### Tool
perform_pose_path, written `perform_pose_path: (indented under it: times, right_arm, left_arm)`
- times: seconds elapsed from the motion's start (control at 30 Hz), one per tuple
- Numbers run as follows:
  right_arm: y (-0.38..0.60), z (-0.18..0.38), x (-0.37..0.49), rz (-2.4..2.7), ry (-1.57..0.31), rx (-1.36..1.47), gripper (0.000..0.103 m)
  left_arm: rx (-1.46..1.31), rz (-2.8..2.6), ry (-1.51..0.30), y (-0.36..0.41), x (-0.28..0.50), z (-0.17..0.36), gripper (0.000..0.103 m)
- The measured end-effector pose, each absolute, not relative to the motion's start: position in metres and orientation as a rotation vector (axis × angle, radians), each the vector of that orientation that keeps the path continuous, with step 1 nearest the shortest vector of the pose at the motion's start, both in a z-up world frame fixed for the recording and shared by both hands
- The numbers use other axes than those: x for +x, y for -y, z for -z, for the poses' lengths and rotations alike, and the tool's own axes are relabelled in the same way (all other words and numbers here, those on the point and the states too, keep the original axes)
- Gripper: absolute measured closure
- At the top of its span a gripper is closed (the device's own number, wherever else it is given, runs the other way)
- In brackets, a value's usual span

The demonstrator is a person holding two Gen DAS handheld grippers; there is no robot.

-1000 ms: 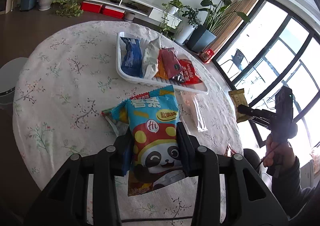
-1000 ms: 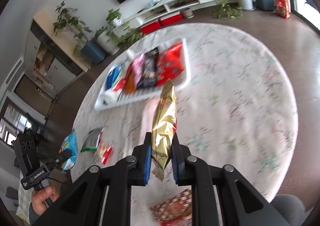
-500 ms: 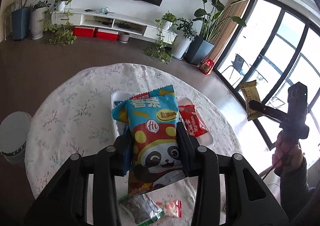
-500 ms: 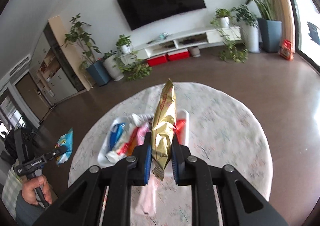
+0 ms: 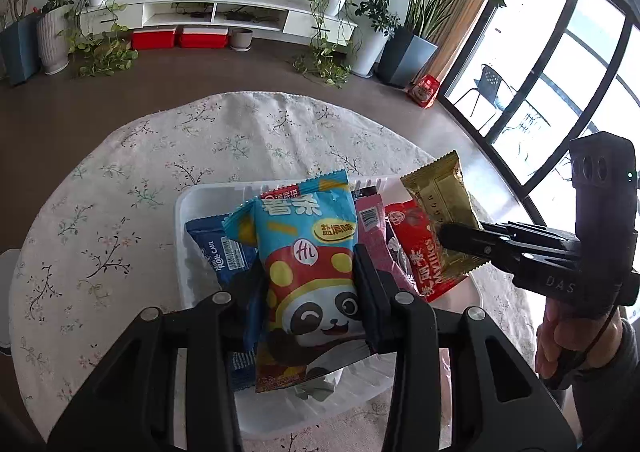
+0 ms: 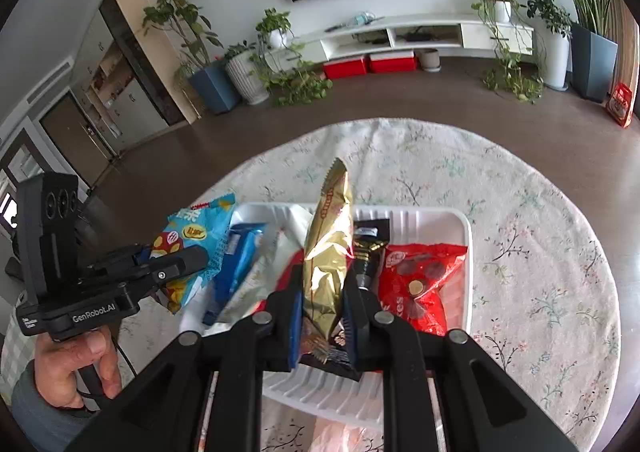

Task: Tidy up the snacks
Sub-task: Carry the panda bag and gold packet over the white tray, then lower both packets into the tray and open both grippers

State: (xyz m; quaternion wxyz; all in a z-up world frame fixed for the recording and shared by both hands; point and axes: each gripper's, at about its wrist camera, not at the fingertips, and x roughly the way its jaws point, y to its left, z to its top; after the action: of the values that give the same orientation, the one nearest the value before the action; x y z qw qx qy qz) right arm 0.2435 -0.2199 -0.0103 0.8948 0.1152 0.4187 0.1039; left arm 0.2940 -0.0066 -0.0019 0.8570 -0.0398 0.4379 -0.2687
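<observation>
Plants, a white media shelf and a dark screen line the far wall behind a round table under a floral cloth [image 5: 120, 180], where a white tray [image 5: 180, 212] sits at lower centre of both views, already packed with wrappers. Left tongs [image 5: 308, 284] pinch a blue panda bag [image 5: 308, 252] by its sides, its long axis running up the frame, hanging directly over the tray's left half above a blue cake pack [image 5: 216, 248]. Right tongs [image 6: 322, 304], pressed together on a gold bag [image 6: 328, 248] held upright on edge, hover over the tray's middle, between a white wrapper [image 6: 264, 272] and a red bag [image 6: 420, 276]. Both loads already sit above the tray, so each drop looks to turn on going straight down; the gold bag appears to have the narrower slot, while the panda bag would likely land atop packs beneath it.
</observation>
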Motion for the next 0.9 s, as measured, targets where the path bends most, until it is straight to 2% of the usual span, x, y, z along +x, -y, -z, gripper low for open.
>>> perform_pose_path:
  times: [0.33, 0.57, 0.63, 0.8, 0.9]
  right_arm:
    - [0.228, 0.052, 0.257, -0.174, -0.953, 0.24, 0.084]
    - [0.232, 0.058, 0.258, -0.174, -0.959, 0.252, 0.084]
    - [0.232, 0.058, 0.258, -0.174, -0.96, 0.247, 0.084]
    - [0.232, 0.056, 0.255, -0.18, -0.965, 0.25, 0.079]
    - [0.232, 0.052, 0.252, -0.179, -0.968, 0.244, 0.077]
  left_arm:
    - [-0.056, 0.562, -0.987, 0.026, 0.314, 0.045, 0.066]
    - [-0.048, 0.553, -0.988, 0.028, 0.315, 0.047, 0.065]
    - [-0.053, 0.547, -0.992, 0.028, 0.316, 0.047, 0.063]
    - [-0.05, 0.552, -0.992, 0.032, 0.317, 0.048, 0.045]
    - [-0.046, 0.554, -0.986, 0.034, 0.315, 0.044, 0.039]
